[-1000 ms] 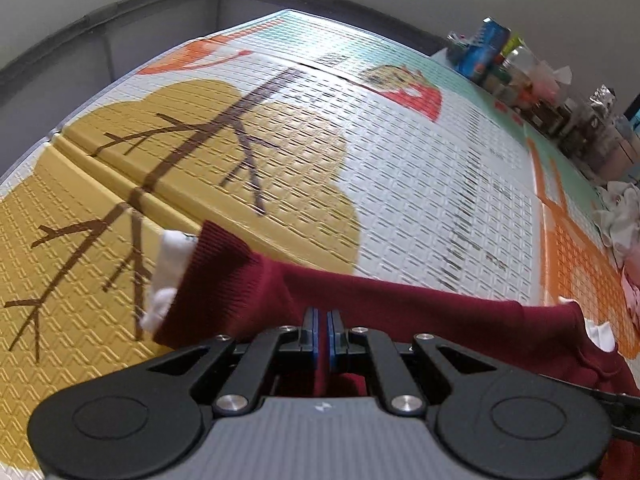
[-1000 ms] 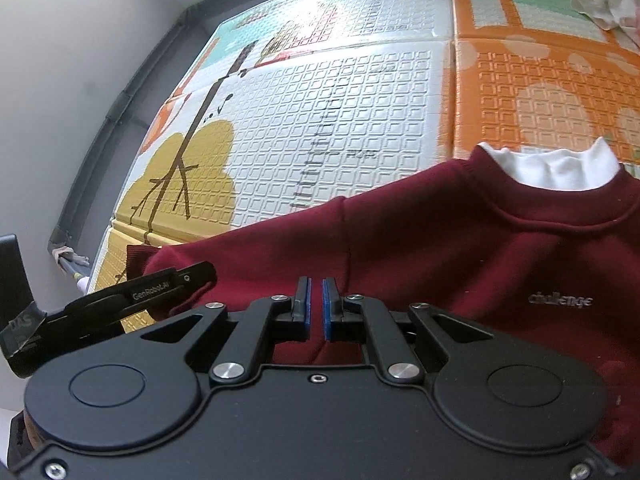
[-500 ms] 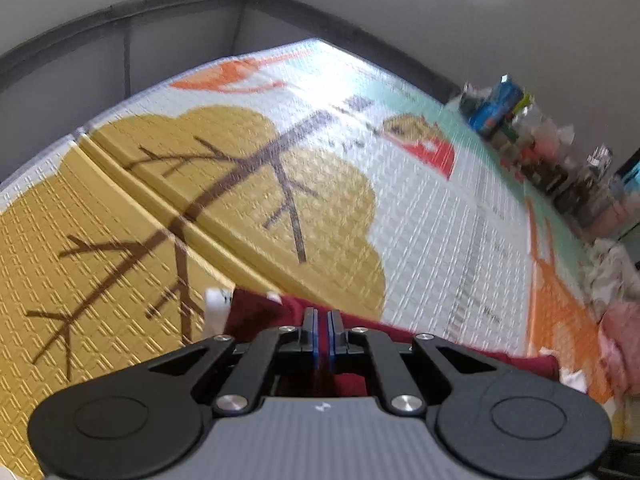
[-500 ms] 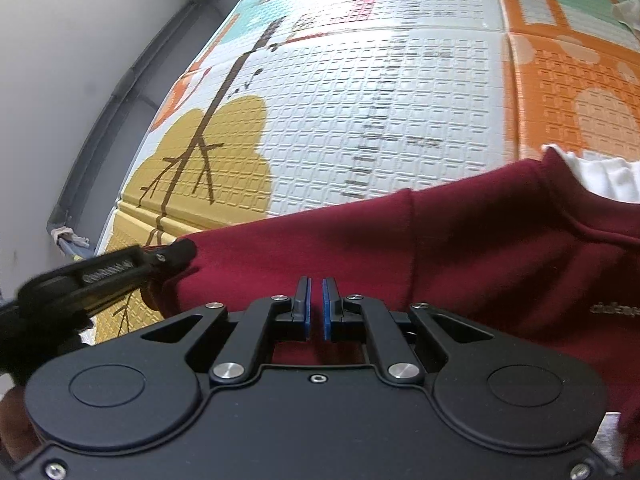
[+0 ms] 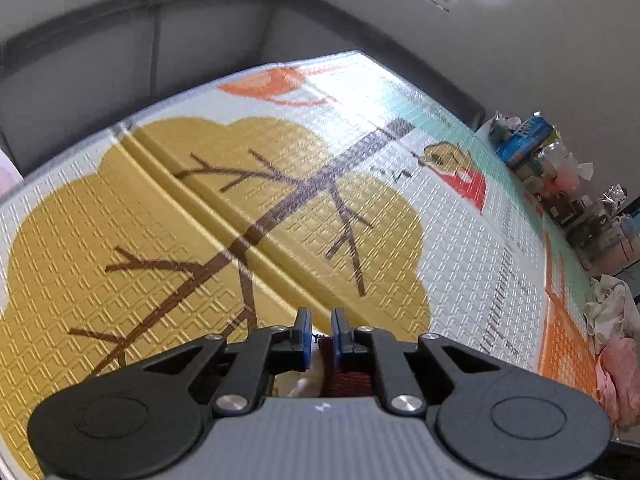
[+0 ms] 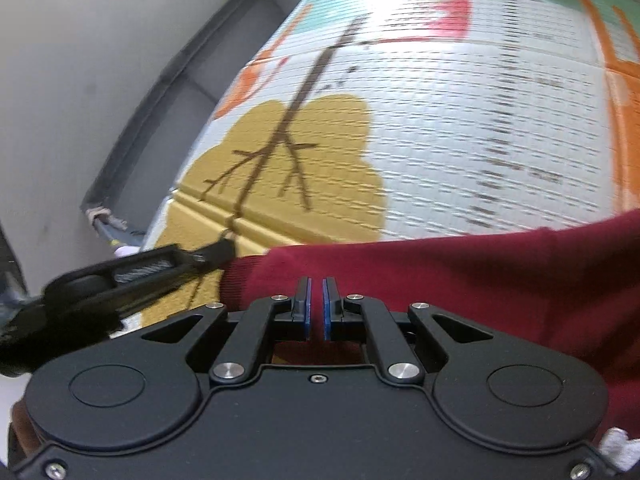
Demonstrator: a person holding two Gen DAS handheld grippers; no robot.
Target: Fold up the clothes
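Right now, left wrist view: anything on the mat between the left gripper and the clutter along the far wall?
Nothing: the mat is bare from the left gripper to the clutter.

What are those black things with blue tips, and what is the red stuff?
Those are two grabbers that a person holds, one in each hand. Each has a small camera looking along its two fingers, so each picture comes from one grabber. The left gripper has red cloth between its blue pads, with a small gap beside it. The right gripper is pinching the dark red sweater. The sweater lies on a play mat printed with a yellow tree. Other clothes are piled at the mat's edge.
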